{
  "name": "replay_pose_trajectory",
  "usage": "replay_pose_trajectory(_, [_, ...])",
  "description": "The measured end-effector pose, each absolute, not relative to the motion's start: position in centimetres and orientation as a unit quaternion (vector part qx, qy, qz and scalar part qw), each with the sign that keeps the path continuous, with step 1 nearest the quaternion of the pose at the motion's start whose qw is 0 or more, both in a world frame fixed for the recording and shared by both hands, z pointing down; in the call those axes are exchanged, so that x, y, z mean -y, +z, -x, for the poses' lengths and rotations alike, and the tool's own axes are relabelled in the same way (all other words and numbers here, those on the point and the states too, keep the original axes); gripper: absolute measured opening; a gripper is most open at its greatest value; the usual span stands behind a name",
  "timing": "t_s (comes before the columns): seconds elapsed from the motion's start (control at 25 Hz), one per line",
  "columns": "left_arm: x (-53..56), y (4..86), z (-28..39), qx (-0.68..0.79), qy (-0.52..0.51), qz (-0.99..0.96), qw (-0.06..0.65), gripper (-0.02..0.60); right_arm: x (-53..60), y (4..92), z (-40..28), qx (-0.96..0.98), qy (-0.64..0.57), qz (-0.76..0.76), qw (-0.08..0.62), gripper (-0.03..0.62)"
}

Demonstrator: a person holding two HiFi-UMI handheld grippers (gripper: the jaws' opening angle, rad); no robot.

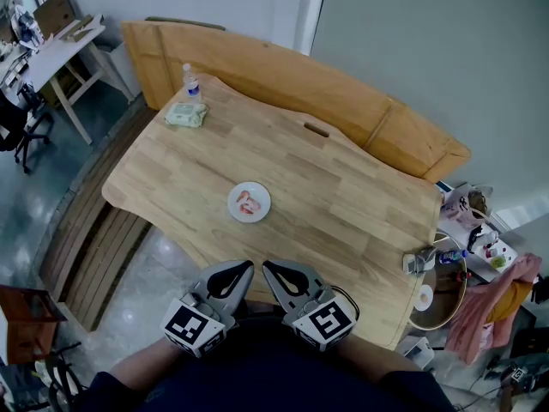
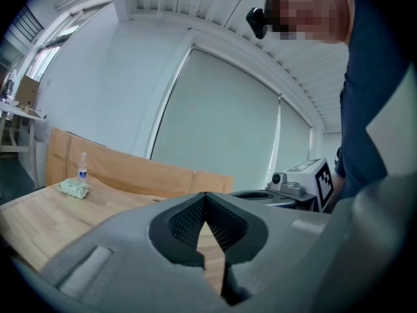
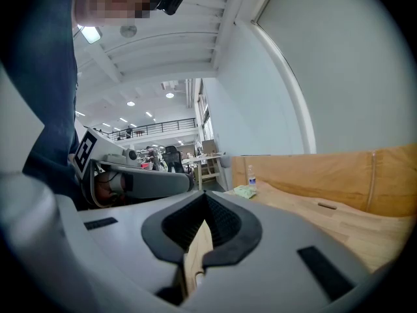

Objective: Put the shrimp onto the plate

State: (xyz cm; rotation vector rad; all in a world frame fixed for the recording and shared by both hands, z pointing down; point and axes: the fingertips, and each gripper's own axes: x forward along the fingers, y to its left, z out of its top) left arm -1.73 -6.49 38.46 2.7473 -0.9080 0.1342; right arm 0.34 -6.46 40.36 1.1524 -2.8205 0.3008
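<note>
Since my left tongs (image 1: 244, 267) and right tongs (image 1: 268, 268) are both pinched shut on nothing at the table (image 1: 343, 187) edge and the shrimp (image 1: 248, 202) already lies on the plate (image 1: 263, 194) mid-table, any poke now risks nudging it off

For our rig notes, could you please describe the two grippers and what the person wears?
The left gripper and right gripper are light grey moulded shells tapering to fingers lined with black ribbed pads. Each carries a white cube with black square markers. The person wears dark navy clothing.
</note>
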Motion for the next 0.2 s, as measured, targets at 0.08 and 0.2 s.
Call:
replay_pose_trajectory(0.08, [6.42, 38.45, 1.82, 0.312, 0.046, -0.941, 0.124, 0.005, 6.41, 40.26, -0.27, 0.920, 0.100, -0.378, 0.039, 0.009])
replay_pose_trajectory(0.2, [6.31, 38.39, 1.94, 0.312, 0.045, -0.941, 0.123, 0.005, 6.29, 40.29, -0.16, 0.919, 0.104, -0.379, 0.040, 0.009])
